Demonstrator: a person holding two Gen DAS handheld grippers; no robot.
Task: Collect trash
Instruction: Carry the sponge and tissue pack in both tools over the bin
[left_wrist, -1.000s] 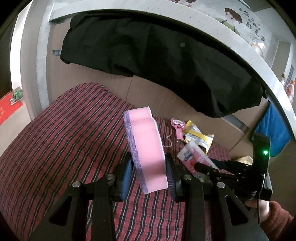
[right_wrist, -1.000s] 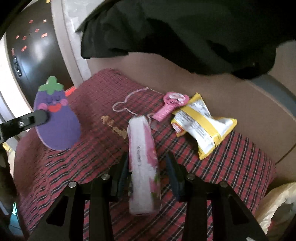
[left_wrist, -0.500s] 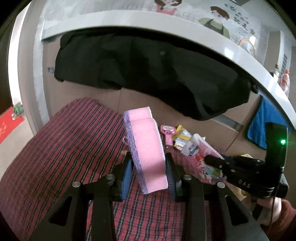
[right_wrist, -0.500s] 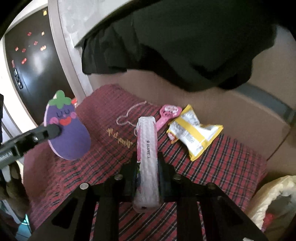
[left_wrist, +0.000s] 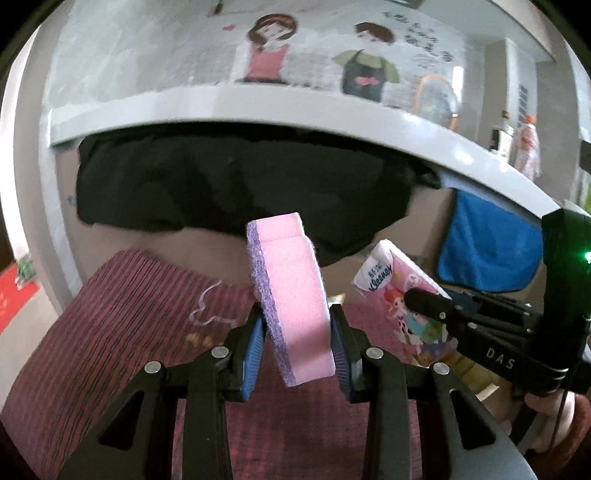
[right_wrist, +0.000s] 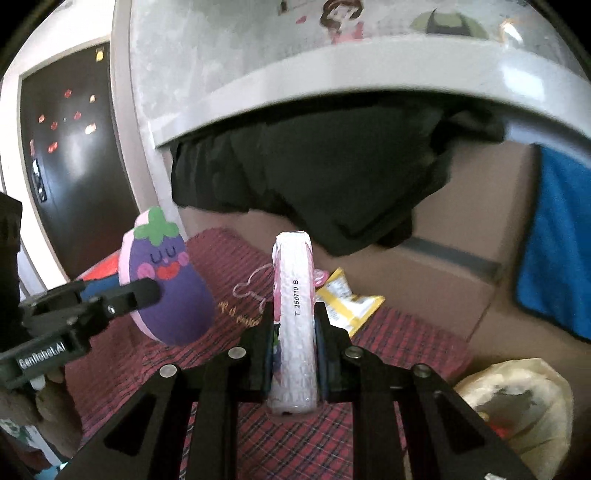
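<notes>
Pink sponge (left_wrist: 291, 306) is riding clamped upright in the left gripper (left_wrist: 295, 345) while the right gripper (right_wrist: 294, 350) is pinching a tissue pack (right_wrist: 294, 317) lengthwise, trash bag (right_wrist: 517, 402) lying nearest, right of it.

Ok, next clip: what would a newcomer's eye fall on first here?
Probably the eggplant-faced sponge, pink-backed, clamped in the left gripper above the red plaid cloth. Next, the pink tissue pack pinched edge-on in the right gripper, with a yellow wrapper lying behind it.
</notes>
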